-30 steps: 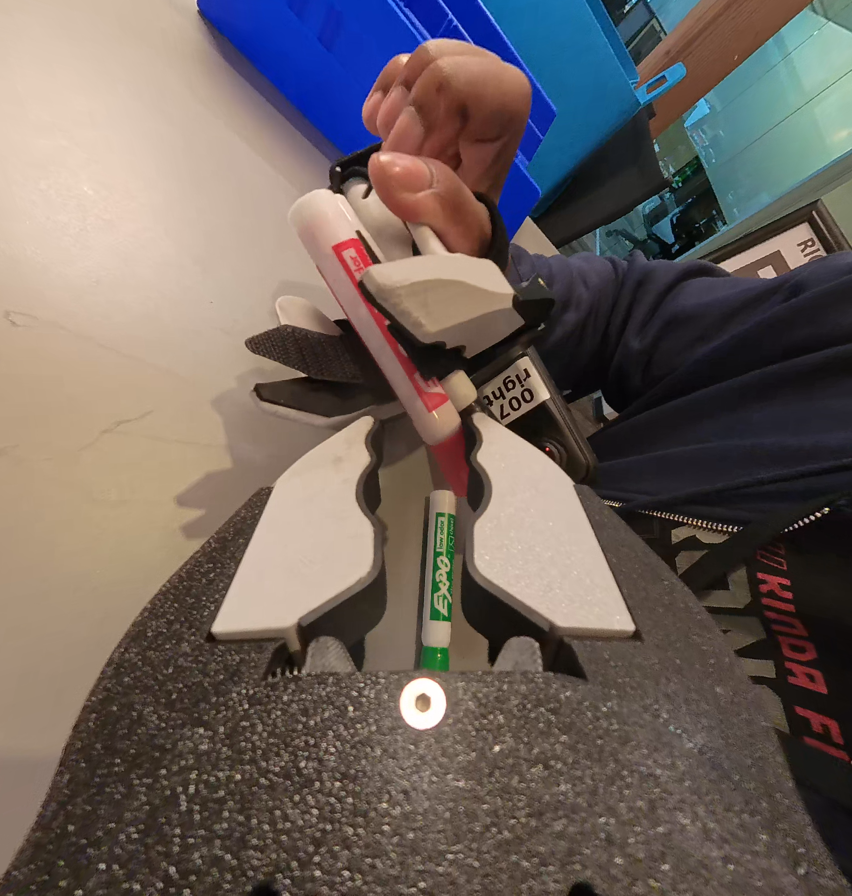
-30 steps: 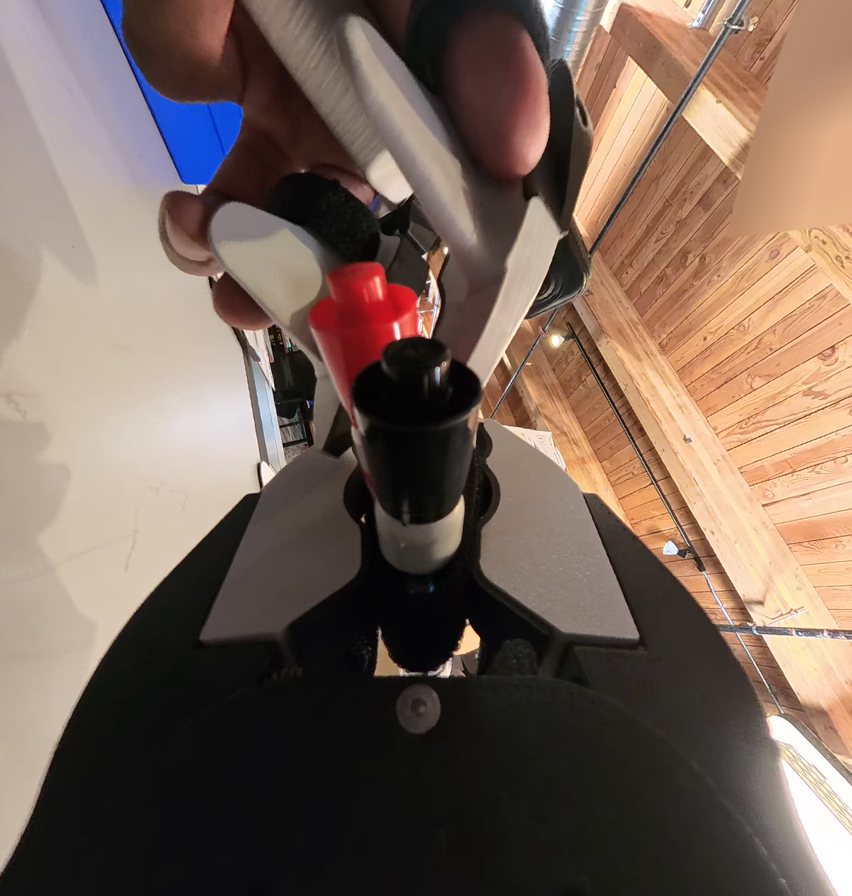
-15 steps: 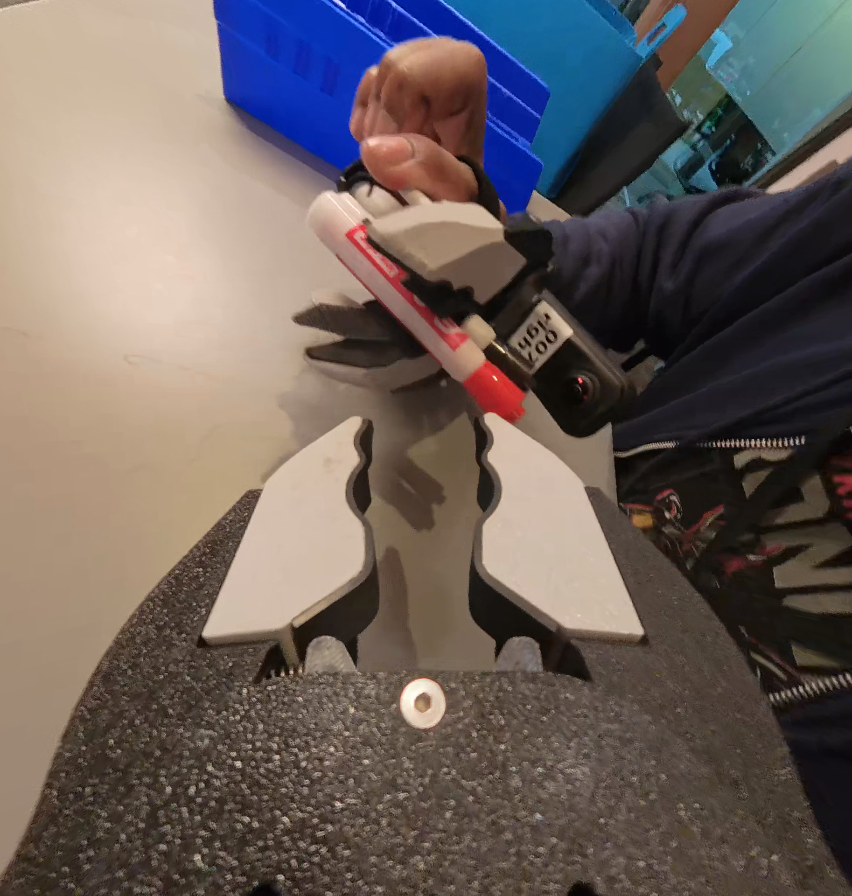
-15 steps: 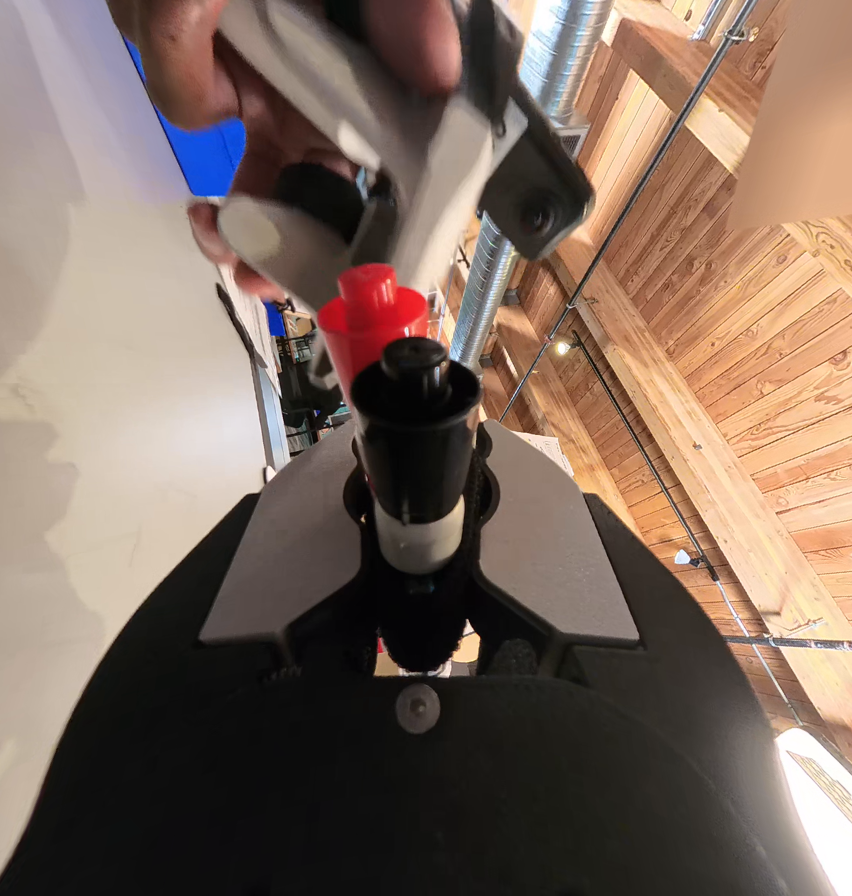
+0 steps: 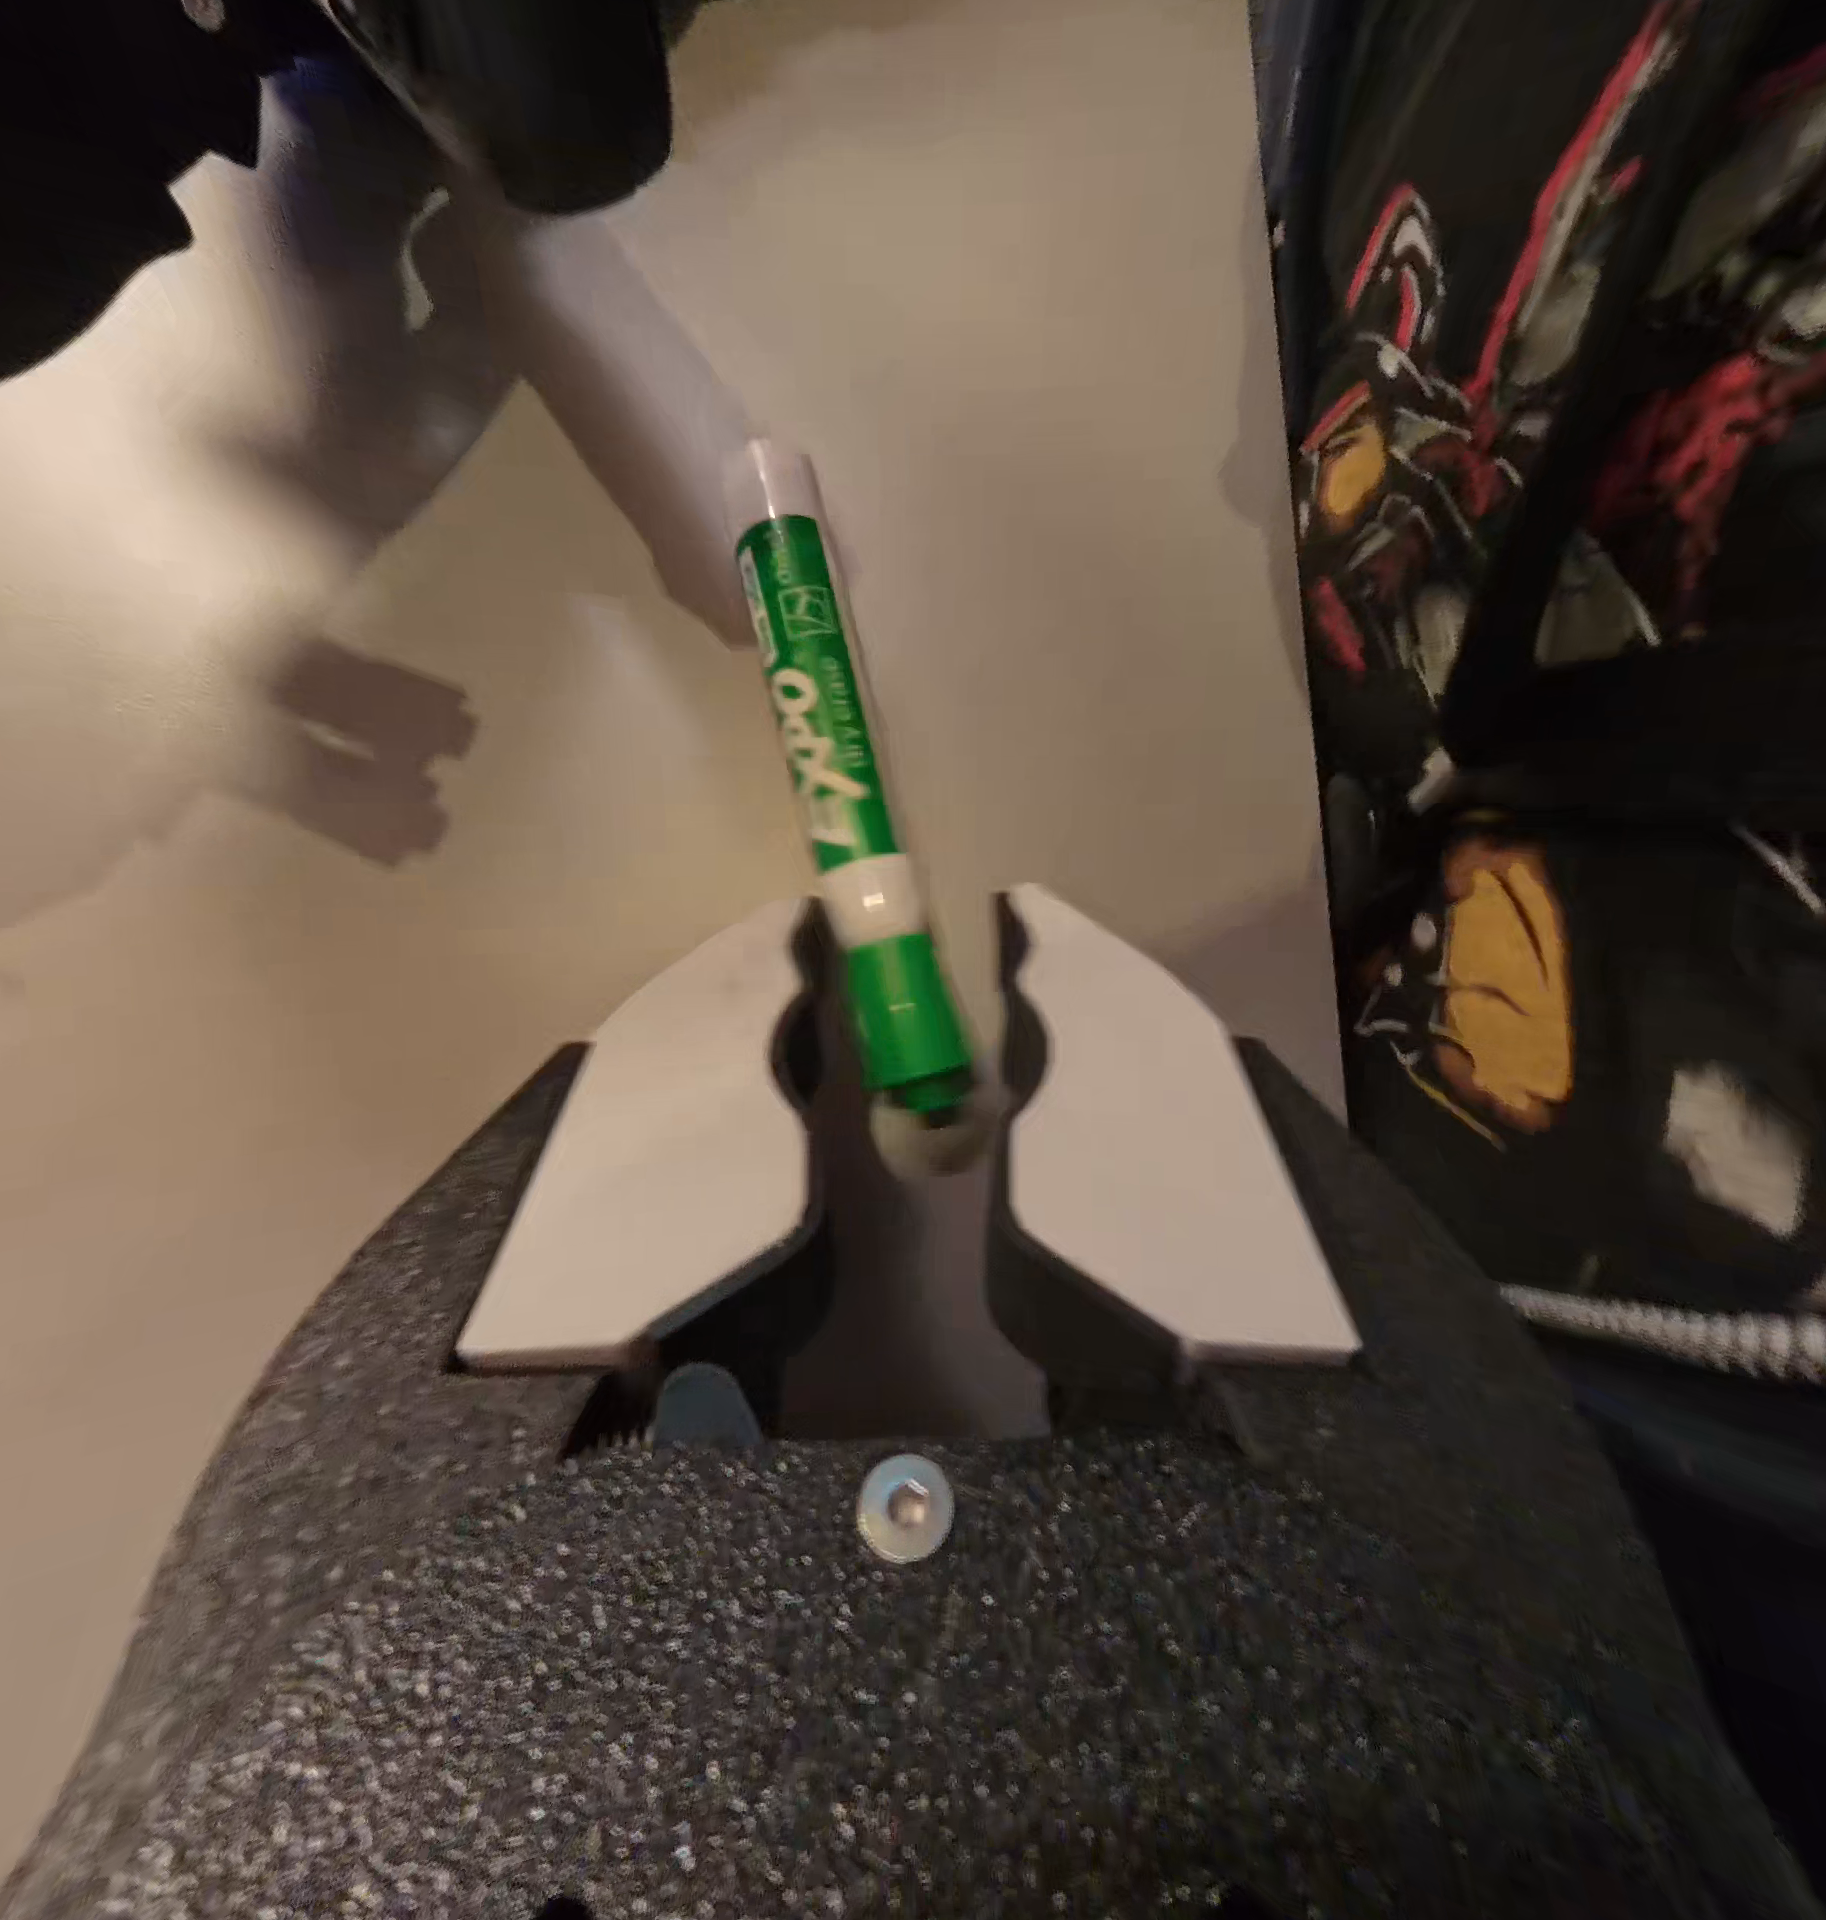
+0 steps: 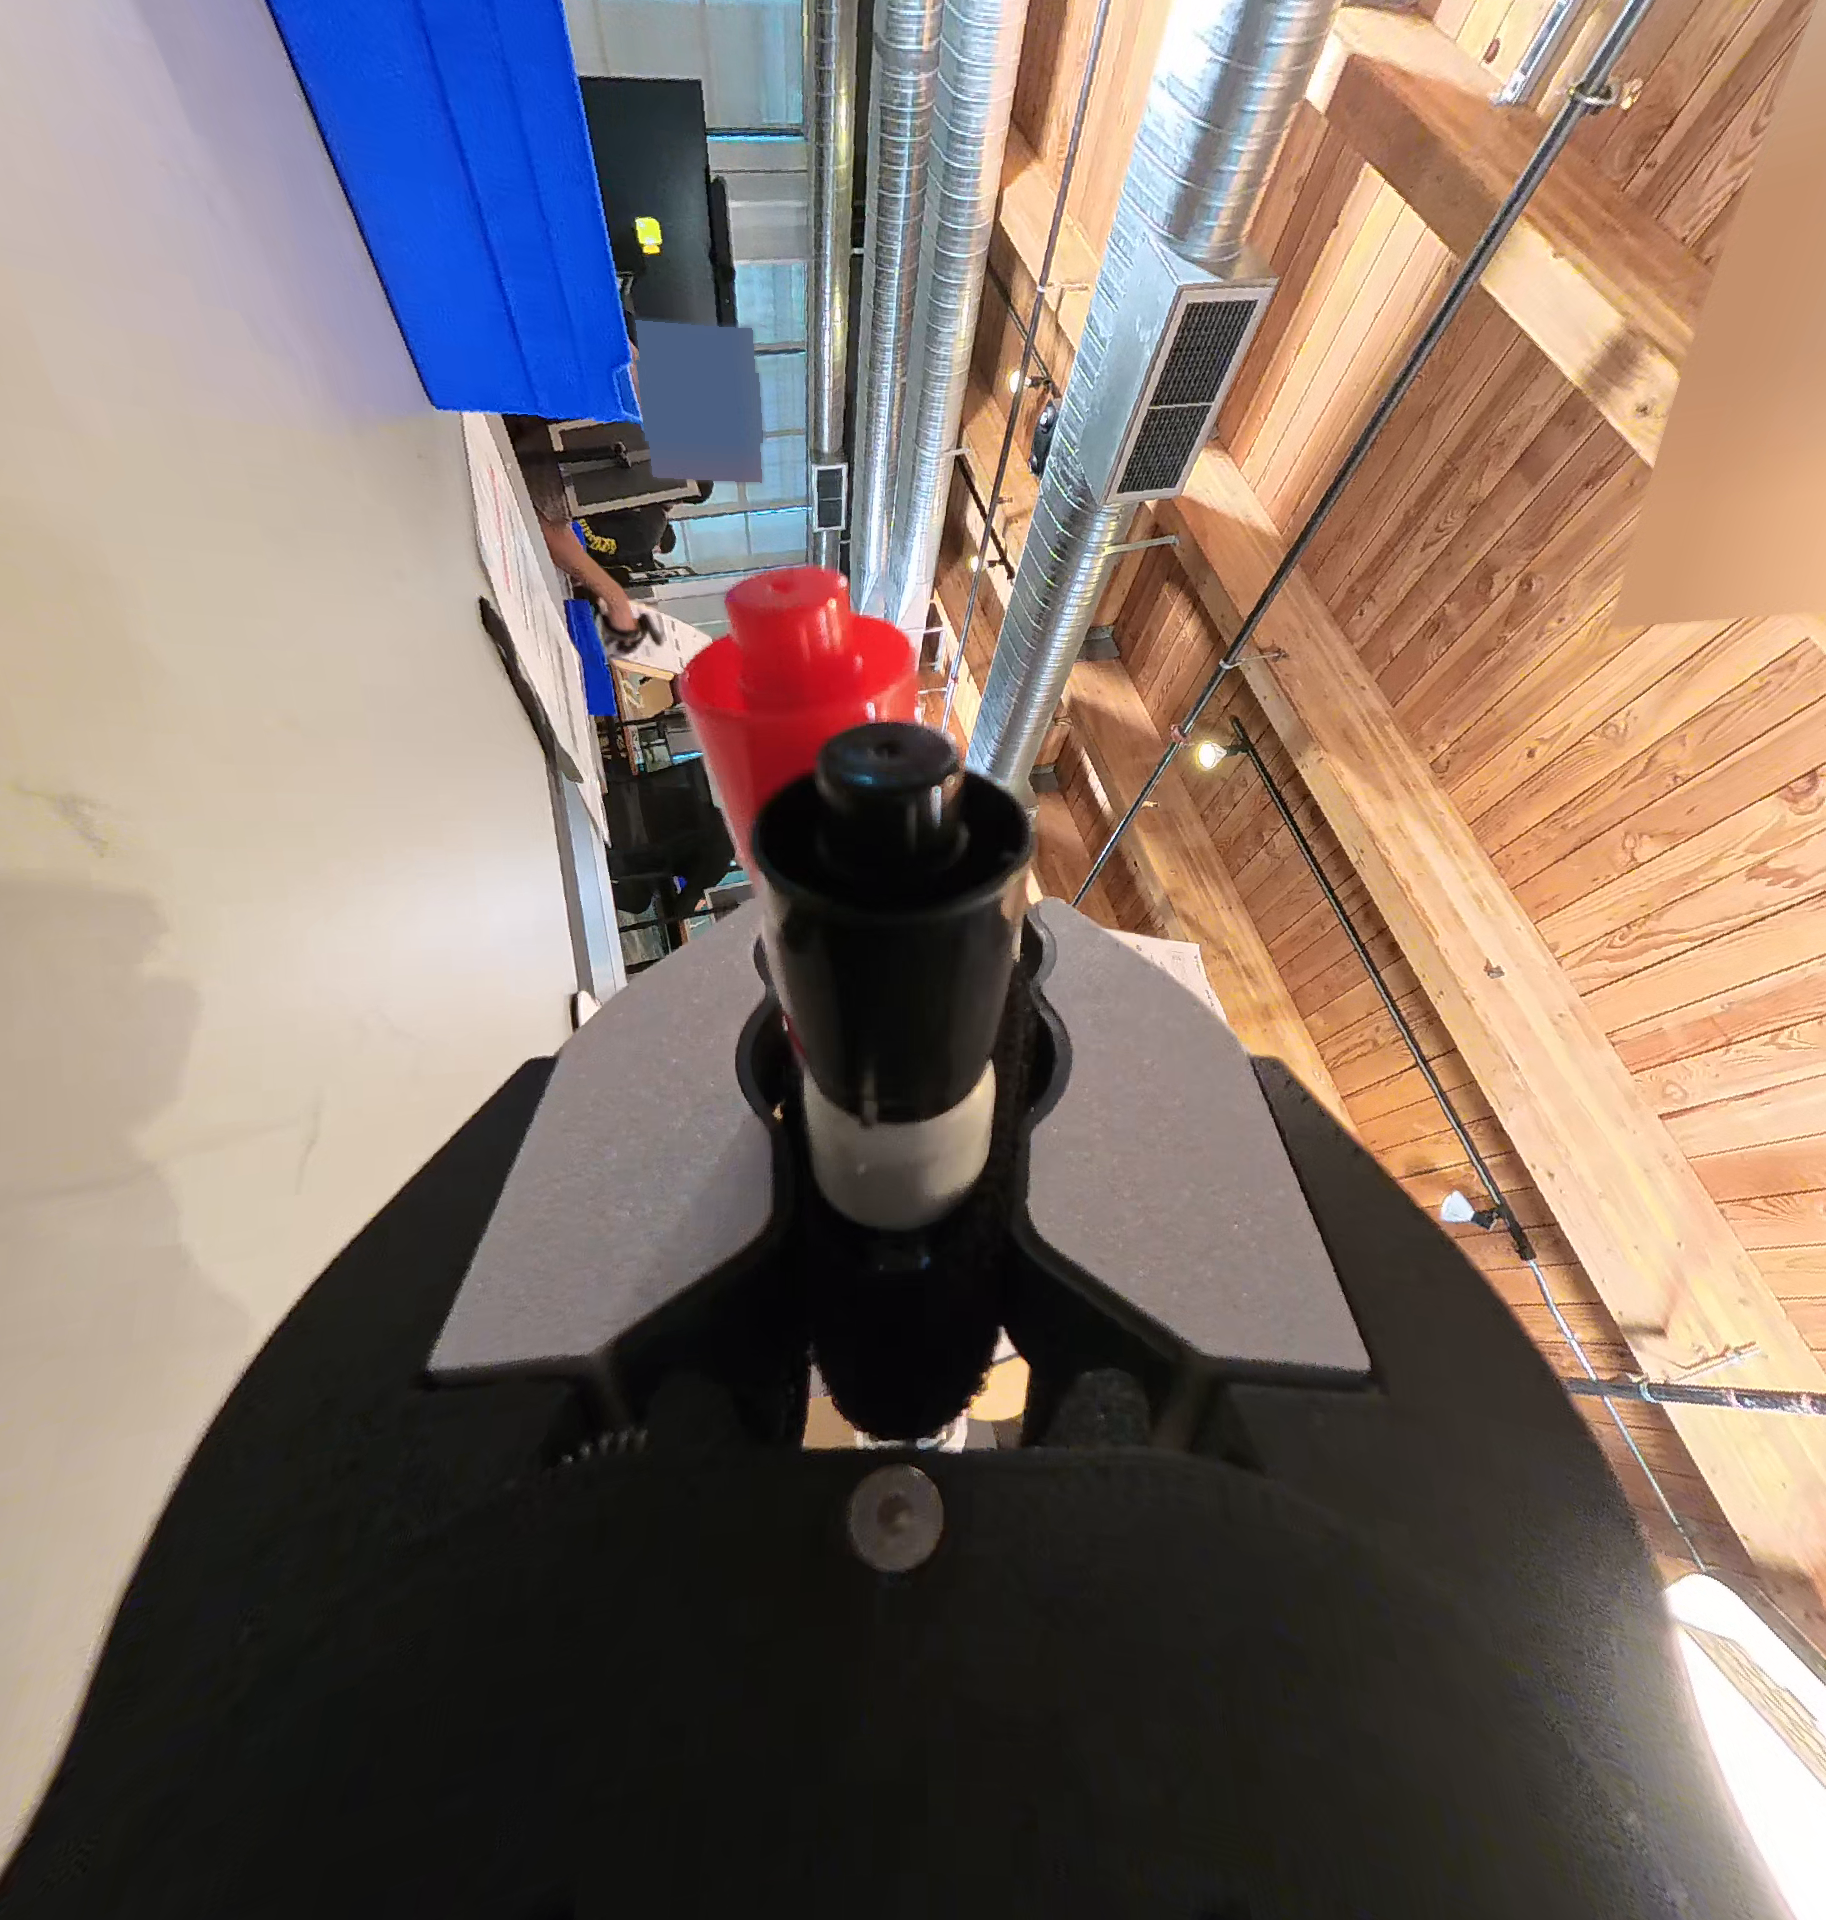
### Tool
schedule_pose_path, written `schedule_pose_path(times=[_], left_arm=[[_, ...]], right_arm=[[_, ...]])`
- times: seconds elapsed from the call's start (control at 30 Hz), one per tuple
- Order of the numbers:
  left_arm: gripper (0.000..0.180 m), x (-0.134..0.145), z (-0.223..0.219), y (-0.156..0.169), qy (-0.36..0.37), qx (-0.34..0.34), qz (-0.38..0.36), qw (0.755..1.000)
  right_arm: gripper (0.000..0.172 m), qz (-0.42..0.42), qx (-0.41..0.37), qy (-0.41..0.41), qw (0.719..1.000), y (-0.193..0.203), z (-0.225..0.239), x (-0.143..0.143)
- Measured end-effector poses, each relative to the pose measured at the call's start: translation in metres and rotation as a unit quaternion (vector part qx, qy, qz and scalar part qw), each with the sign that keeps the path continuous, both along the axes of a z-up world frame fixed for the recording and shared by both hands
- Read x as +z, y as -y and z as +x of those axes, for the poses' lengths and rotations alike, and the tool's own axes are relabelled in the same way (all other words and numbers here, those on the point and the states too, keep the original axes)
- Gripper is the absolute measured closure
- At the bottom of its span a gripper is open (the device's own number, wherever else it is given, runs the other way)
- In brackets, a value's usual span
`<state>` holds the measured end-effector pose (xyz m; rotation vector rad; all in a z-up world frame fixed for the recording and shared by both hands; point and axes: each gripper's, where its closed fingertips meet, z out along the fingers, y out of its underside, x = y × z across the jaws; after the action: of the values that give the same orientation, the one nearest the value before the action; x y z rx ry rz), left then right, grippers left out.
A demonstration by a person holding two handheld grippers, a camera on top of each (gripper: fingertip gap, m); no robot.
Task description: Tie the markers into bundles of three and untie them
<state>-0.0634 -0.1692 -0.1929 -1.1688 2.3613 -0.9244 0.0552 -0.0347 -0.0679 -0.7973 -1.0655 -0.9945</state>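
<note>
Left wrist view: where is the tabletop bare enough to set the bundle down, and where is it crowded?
Bare tabletop lies left of the green marker, and a narrower strip lies between it and the person's clothing. Crowded: the marker's cap end sits between the left gripper fingers.

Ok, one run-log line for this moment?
left jaws: open around green-capped marker on table | right jaws: shut on black-capped marker and red-capped marker

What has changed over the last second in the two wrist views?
The left gripper has swung away from the right gripper and down to the green marker, whose cap now lies between its open fingers, apparently ungripped. The right gripper stays shut on the red marker and black marker.
</note>
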Motion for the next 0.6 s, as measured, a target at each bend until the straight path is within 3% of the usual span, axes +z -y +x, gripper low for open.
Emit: schedule_pose_path(times=[0.03, 0.27, 0.37, 0.6], left_arm=[[0.159, 0.000, 0.004, 0.001, 0.004, 0.008, 0.004, 1.000], [0.162, 0.001, 0.013, 0.000, 0.008, 0.023, 0.006, 1.000], [0.162, 0.010, 0.010, -0.013, 0.014, 0.046, -0.041, 0.998], [0.163, 0.054, -0.002, -0.084, 0.083, 0.148, -0.161, 0.972]], right_arm=[[0.130, 0.001, 0.000, 0.002, 1.000, 0.000, 0.000, 0.000], [0.130, 0.000, 0.002, 0.012, 1.000, 0.000, -0.001, -0.003], [0.130, -0.001, 0.004, 0.014, 1.000, 0.000, -0.002, -0.004], [0.130, -0.005, 0.008, 0.016, 1.000, -0.002, -0.001, -0.007]])
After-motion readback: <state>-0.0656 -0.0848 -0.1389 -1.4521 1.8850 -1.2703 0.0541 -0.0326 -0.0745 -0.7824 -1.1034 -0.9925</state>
